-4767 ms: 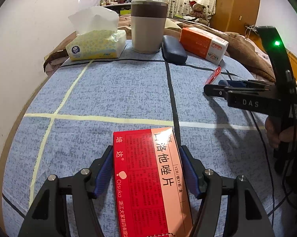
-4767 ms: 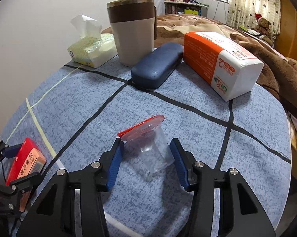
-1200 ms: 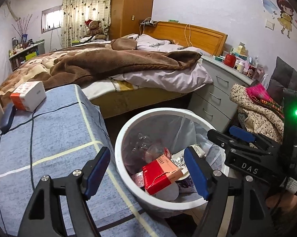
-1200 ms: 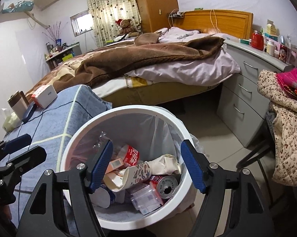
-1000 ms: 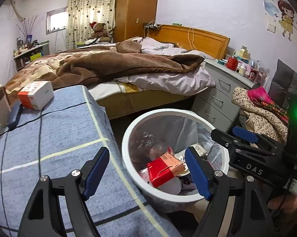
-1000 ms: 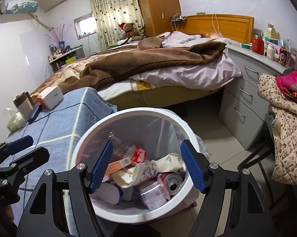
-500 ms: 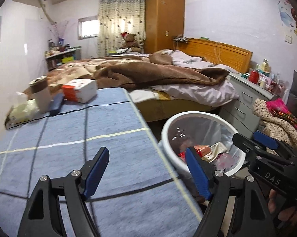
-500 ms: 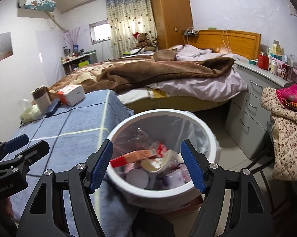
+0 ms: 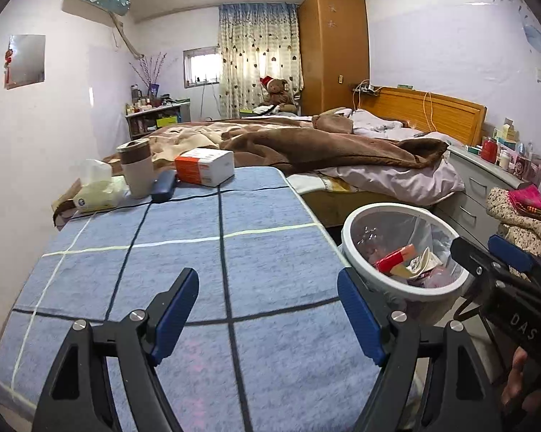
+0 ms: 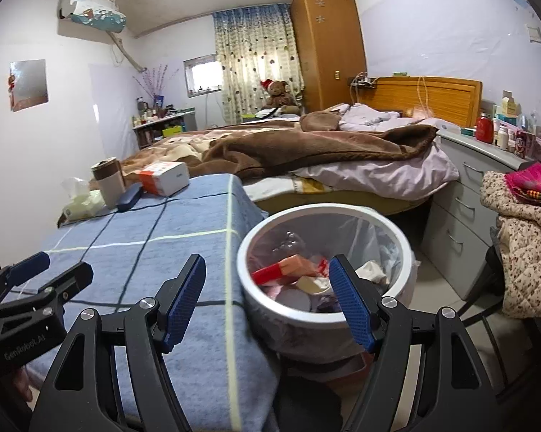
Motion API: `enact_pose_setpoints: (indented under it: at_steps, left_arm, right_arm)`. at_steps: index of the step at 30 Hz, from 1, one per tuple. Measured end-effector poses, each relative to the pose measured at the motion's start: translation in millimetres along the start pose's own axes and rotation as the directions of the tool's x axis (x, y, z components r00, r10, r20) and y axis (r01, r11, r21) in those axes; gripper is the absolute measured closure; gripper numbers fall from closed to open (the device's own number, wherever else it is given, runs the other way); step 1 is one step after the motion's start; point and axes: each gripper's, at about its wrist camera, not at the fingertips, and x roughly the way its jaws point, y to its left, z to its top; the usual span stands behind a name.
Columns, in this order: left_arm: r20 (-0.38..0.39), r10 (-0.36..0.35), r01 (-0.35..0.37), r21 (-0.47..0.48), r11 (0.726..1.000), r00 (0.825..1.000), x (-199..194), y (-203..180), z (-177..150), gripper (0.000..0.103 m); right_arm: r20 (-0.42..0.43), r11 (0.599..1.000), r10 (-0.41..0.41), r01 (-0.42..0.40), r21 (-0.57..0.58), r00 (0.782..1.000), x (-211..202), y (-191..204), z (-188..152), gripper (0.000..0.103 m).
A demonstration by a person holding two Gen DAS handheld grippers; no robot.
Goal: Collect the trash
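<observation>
A white round trash bin [image 10: 328,212] with a clear liner stands on the floor beside the blue-clothed table [image 9: 270,252]. It holds a red and pink medicine box [image 10: 284,268], cups and other trash. The bin also shows at the right of the left wrist view [image 9: 389,208]. My left gripper [image 9: 268,306] is open and empty above the table's near end. My right gripper [image 10: 266,297] is open and empty, near the bin's front rim. Each gripper shows in the other's view, the right one [image 9: 500,277] and the left one [image 10: 36,280].
At the table's far end stand a tissue pack [image 9: 97,190], a brown-lidded cup [image 9: 137,169], a dark glasses case [image 9: 163,185] and an orange and white box [image 9: 203,166]. A bed [image 9: 324,144] lies behind. Grey drawers [image 10: 468,194] and a clothes pile [image 10: 522,237] are right.
Both grippers have pulled back and up from the bin and turned left toward the table. The medicine box and plastic cup held earlier now lie in the bin.
</observation>
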Motion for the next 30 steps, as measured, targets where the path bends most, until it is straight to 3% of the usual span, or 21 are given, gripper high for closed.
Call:
enact_pose_setpoints:
  at_steps: [11, 30]
  left_arm:
    - [0.019, 0.055, -0.054, -0.037, 0.998, 0.998, -20.3, 14.6, -16.8, 0.022]
    - [0.022, 0.060, -0.059, -0.043, 0.997, 0.998, -25.9, 19.0, -17.3, 0.022]
  right_arm:
    - [0.030, 0.998, 0.012, -0.011, -0.057, 0.999, -10.6, 20.6, -11.8, 0.030]
    - [0.033, 0.998, 0.025, -0.024, -0.050, 0.999, -18.3, 27.6, -13.7, 0.030]
